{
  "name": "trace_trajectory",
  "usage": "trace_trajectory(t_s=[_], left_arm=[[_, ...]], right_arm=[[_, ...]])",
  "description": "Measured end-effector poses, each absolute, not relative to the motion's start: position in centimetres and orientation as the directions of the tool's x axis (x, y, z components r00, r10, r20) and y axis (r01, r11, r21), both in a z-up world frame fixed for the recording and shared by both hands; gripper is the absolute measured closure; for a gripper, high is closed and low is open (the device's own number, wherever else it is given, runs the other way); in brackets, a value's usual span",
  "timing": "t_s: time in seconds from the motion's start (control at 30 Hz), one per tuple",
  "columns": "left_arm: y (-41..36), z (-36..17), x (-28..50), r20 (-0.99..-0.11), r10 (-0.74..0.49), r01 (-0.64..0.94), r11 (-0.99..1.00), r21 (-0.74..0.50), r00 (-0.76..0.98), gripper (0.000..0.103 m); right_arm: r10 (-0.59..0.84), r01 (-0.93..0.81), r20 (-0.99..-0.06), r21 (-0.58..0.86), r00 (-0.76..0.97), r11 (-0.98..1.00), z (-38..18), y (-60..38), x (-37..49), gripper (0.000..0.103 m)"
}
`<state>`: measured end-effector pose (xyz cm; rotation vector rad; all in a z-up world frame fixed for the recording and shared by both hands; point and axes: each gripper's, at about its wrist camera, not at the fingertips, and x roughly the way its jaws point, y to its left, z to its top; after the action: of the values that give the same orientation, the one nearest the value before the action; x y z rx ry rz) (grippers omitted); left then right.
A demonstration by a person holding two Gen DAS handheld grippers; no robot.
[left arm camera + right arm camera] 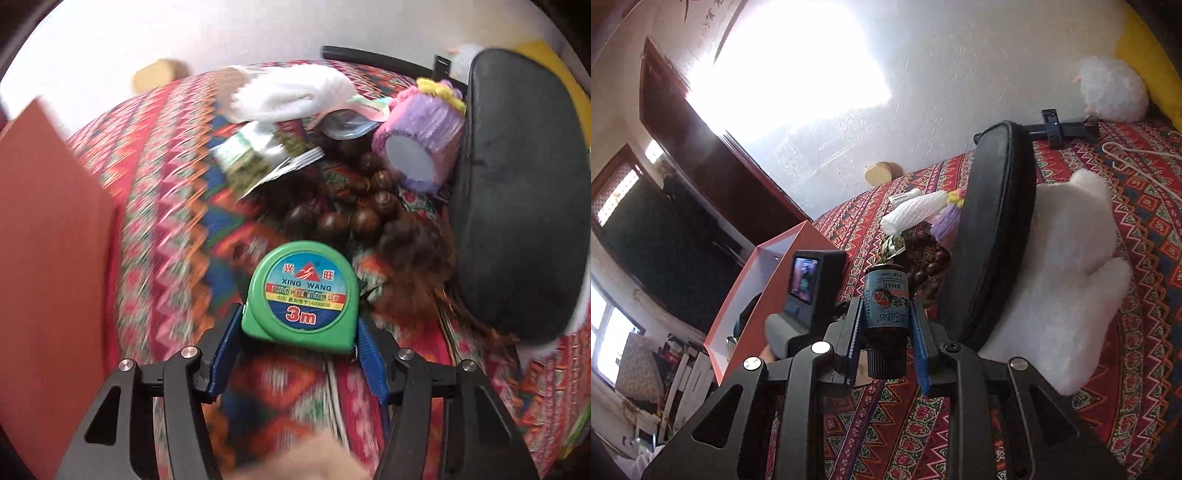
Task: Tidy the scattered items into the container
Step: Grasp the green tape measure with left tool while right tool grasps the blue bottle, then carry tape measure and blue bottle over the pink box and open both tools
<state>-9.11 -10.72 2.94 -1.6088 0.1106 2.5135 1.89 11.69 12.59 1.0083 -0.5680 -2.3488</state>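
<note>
— Left wrist view first: what's between those blue pads?

— A green tape measure [301, 295], rounded plastic case, flat label face up. The left gripper [299, 328] has it between its fingers; both pads lie against the case's sides, so I'd call that a grip. It sits low over the patterned bedspread [166, 192].

— And the container?

— The orange box [51, 258] stands off to the left of the jaws, a smooth cardboard wall. Beyond the tape lie dark wooden beads [351, 214], a foil packet [258, 155], a purple yarn piece [421, 144] and a black padded case [517, 192].

— Now the right wrist view.

— The right gripper [886, 325] is clamped on a small dark bottle [886, 306] with a blue "ROSE" label. Its long axis runs along the fingers, cap towards the camera. It's lifted clear of the bedspread.

— Where's the box from there?

— The orange box [757, 288], white inside, is to the left, near, with the other gripper's camera between. I'd judge the bottle goes leftward over that rim.
</note>
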Motion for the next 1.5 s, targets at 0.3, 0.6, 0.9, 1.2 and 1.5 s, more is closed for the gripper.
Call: trace_trajectory(t_s=[0.3, 0.6, 0.9, 1.2, 1.5], left_arm=[[-13.0, 9.9, 3.7, -0.828, 0.190, -0.163, -0.979, -0.121, -0.527, 0.047], [-14.6, 13.9, 6.8, -0.773, 0.244, -0.186, -0.969, -0.165, -0.586, 0.047], [-14.0, 16.9, 7.1, -0.698, 0.306, -0.228, -0.952, -0.206, -0.647, 0.047], [-14.9, 19.0, 7.6, -0.672, 0.319, -0.202, -0.947, -0.249, -0.668, 0.047], [-27.4, 25.3, 6.2, -0.580, 0.129, 0.035, -0.964, -0.263, -0.804, 0.047]], right_arm=[[-0.596, 0.322, -0.550, 0.517, -0.585, -0.793, 12.8, 9.3, 3.4, 0.080], [-0.597, 0.344, -0.552, 0.498, -0.582, -0.796, 13.2, 7.1, 4.8, 0.080], [-0.589, 0.347, -0.556, 0.484, -0.586, -0.803, 13.1, 7.4, 4.5, 0.080], [-0.594, 0.379, -0.535, 0.464, -0.601, -0.801, 14.8, 6.4, 5.2, 0.080], [-0.678, 0.515, -0.485, 0.440, -0.552, -0.735, 19.1, -1.3, 5.7, 0.080]])
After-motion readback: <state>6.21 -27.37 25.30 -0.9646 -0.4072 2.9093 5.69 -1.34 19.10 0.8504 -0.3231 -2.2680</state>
